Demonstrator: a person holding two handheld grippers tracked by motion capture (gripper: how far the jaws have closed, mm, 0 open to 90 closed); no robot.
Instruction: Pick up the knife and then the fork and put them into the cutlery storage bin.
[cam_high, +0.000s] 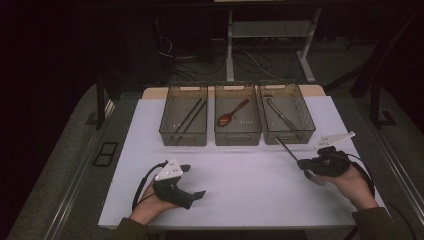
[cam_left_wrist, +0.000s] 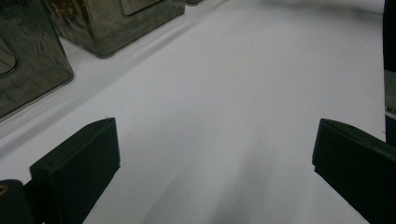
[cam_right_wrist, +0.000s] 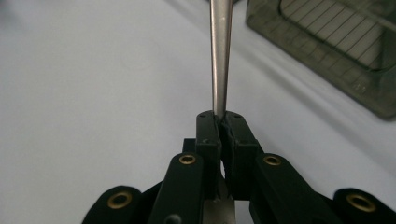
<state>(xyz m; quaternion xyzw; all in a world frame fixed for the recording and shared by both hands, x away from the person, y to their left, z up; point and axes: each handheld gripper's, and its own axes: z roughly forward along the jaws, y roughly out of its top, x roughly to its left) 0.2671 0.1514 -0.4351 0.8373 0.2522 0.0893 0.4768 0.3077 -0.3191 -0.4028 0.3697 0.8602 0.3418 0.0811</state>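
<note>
My right gripper (cam_high: 303, 163) is at the table's right side, shut on a slim metal utensil (cam_high: 287, 149). The utensil's narrow end points up and left toward the bins, and its broader end (cam_high: 315, 178) sticks out behind the jaws. In the right gripper view the jaws (cam_right_wrist: 219, 116) pinch the metal utensil's shaft (cam_right_wrist: 220, 56), which rises over the white table. My left gripper (cam_high: 194, 181) rests in a hand at the front left, open, with nothing between its fingers. In the left gripper view the left gripper (cam_left_wrist: 215, 140) has bare white table between its wide-apart jaws.
Three smoky clear bins stand in a row at the back of the white table (cam_high: 240, 170). The left bin (cam_high: 166, 131) holds dark chopsticks (cam_high: 190, 115), the middle bin (cam_high: 237, 136) a wooden spoon (cam_high: 231, 113), the right bin (cam_high: 308, 121) metal cutlery (cam_high: 281, 114).
</note>
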